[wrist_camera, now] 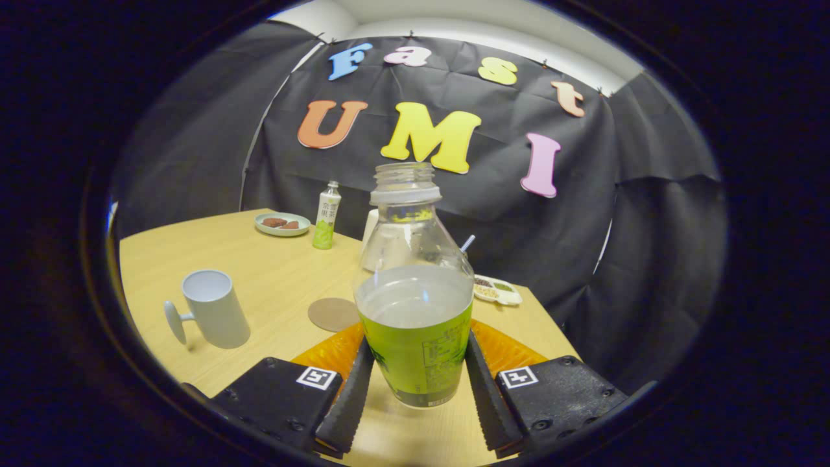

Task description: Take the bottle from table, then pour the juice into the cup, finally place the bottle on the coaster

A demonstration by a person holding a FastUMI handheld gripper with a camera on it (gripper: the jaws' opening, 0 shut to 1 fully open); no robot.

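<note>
Tool (415,389) clamps bottle (415,311) above wooden table (272,272), cup (214,308) and coaster (332,314) nearby.

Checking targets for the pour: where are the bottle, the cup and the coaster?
bottle (415,350): gripper view, on its green label, between the fingers.
cup (217,314): gripper view, on its side wall.
coaster (332,314): gripper view, on its flat top.

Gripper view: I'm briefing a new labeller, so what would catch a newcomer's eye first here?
First the uncapped bottle with a green label, gripped between the fingers of the hand-held gripper and seemingly lifted off the wooden table. Next, the white cup with its handle, standing off to the left, and the round brown coaster lying between cup and bottle.
</note>
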